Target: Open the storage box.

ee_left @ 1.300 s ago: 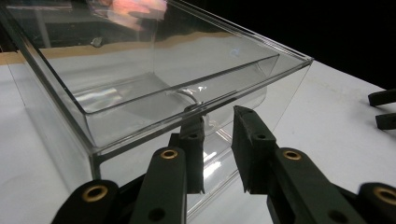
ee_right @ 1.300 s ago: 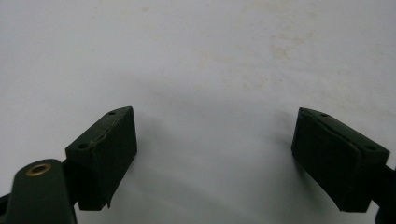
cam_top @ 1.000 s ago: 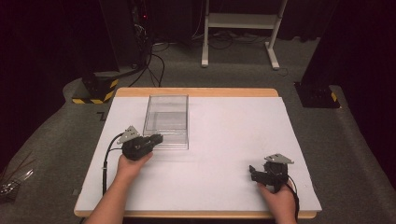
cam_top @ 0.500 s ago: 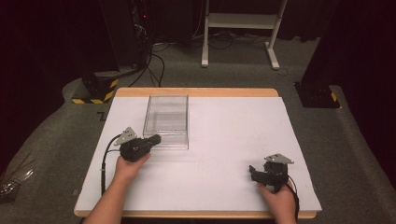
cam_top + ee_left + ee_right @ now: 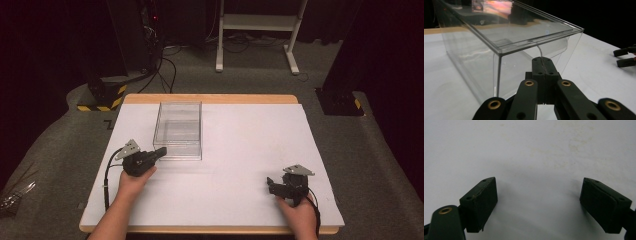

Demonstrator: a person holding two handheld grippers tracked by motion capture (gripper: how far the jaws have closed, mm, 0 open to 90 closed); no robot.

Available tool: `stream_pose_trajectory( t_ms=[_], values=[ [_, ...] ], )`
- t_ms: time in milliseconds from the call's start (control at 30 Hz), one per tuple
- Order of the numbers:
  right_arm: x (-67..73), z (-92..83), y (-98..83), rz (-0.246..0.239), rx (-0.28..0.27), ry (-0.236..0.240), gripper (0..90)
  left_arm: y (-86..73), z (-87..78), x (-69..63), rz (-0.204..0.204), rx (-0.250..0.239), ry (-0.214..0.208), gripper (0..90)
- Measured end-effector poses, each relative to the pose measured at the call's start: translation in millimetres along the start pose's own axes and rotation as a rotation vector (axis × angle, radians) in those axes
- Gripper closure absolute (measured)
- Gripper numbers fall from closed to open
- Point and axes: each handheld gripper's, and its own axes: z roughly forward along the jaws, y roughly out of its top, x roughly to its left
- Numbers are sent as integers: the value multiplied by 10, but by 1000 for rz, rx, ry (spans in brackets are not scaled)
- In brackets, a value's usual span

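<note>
My left tongs [image 5: 543, 65] have just closed, jaws pressed together on nothing, tips at the clear box [image 5: 179, 129] at twelve o'clock. I'd nudge it slowly, low and square. My right tongs [image 5: 539, 202] gape empty.

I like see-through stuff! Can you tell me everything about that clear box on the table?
The clear box looks like thin, glossy plastic: straight walls, sharp corners, see-through all over, with nothing visible inside. It stands upright on the white table, toward the far left part. The left gripper has its fingers shut together right at the box's near left corner; whether they touch the wall I cannot tell. Reflections shine on its upper face.
</note>
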Motion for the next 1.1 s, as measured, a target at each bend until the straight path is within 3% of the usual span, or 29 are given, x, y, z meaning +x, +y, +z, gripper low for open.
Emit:
stream_pose_trajectory(
  t_ms=[200,267,300,367,600,767,1100],
  values=[
    [-1,-1,0,-1,2,0,148,26,101,-7,-18,48,3,725],
    [-1,-1,1,-1,1,-1,148,27,121,18,-40,36,-39,643],
    [-1,-1,1,-1,1,-1,148,27,121,18,-40,36,-39,597],
    [-1,-1,0,-1,1,0,148,28,136,26,-45,25,-50,590],
    [-1,-2,0,-1,1,1,149,13,175,53,-46,17,-50,699],
    [1,-1,-1,-1,-1,0,150,43,210,14,-10,25,-59,759],
    [1,-2,-2,-4,-3,1,154,33,187,49,-3,19,-82,799]
  ],
)
